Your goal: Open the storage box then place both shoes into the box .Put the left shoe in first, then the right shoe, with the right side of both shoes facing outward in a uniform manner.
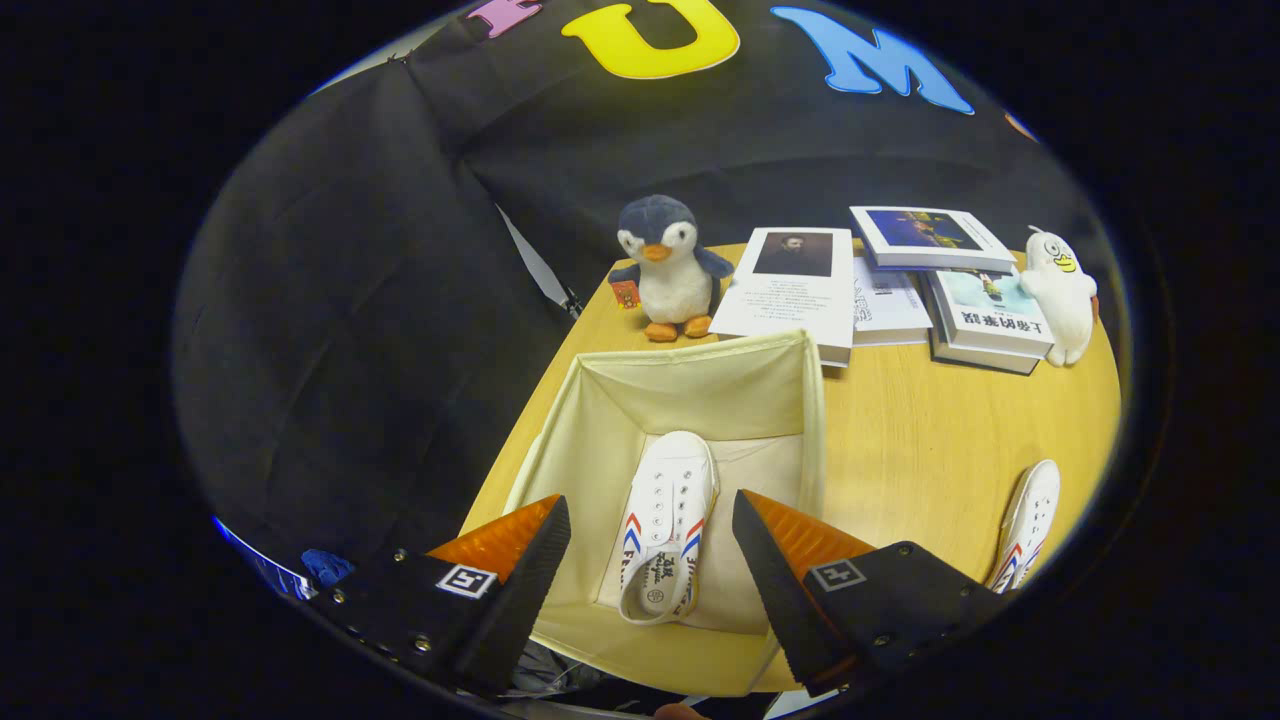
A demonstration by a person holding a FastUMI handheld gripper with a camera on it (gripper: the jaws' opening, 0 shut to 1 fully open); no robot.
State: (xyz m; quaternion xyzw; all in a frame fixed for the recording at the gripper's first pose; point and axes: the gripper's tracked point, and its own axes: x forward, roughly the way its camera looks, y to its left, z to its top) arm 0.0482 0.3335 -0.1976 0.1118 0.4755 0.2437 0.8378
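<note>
A cream fabric storage box stands open on the wooden table. One white shoe with red and blue stripes lies on the box floor, toe pointing away from me. My gripper hovers above the box, open, its fingers wide apart on either side of that shoe without touching it. A second white shoe of the same kind lies on the table to the right of the box, beyond the right finger.
A plush penguin stands just behind the box. Several books lie behind and to the right of it, with a white plush duck beside them. Bare wooden table stretches between box and second shoe.
</note>
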